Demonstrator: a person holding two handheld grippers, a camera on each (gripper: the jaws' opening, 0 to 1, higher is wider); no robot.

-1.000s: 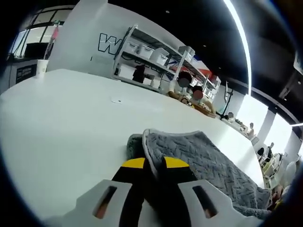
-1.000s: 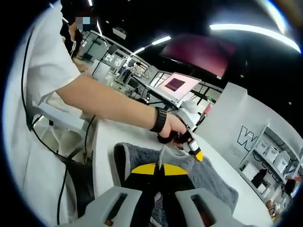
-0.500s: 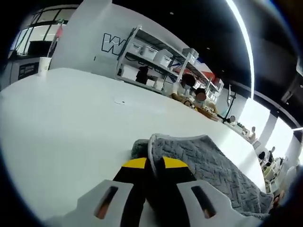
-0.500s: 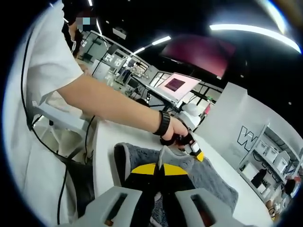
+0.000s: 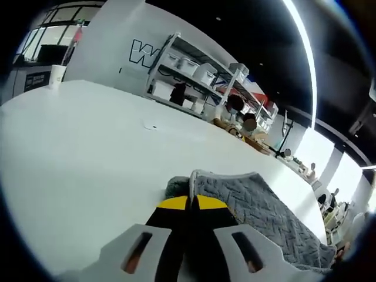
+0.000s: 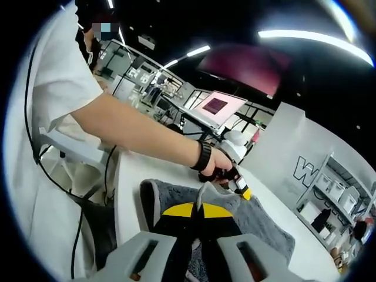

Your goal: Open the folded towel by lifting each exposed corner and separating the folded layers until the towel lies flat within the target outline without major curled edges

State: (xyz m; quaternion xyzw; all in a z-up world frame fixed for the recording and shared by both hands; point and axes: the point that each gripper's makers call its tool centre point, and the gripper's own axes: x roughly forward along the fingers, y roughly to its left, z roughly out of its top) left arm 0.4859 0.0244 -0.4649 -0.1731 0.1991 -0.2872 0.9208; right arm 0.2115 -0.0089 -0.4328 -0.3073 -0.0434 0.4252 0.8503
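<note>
Both grippers are pinched tight on the towel, jaws closed to a slit w/ a thin pale hem between the yellow tips. L gripper has one edge of the towel; R gripper has another edge of the same towel. In the right gripper view the L gripper sits just past the towel's far edge, held by a hand w/ a dark wristband.

Towel lies on the white table, close to the edge nearest the person; can't see any target outline in either view. Fabric partly lifted at both pinch pts, rest resting on the top.

Risks, as I judge them:
- Each grip looks like hem only, so a sharp pull could slip the trim out and drop the layer back folded.
- Can't tell if one layer or two is caught per jaw; if two, pulling apart just drags the whole bundle instead of separating.
- Uneven pull from the two hands = skewed lay, curled border.
- Towel near table edge, so a drag toward the person may hang it off.

Material: grey, soft, quilted herringbone/chevron stitch, pale piped border, rounded corners. Table smooth, matte white, low friction I'd guess.
</note>
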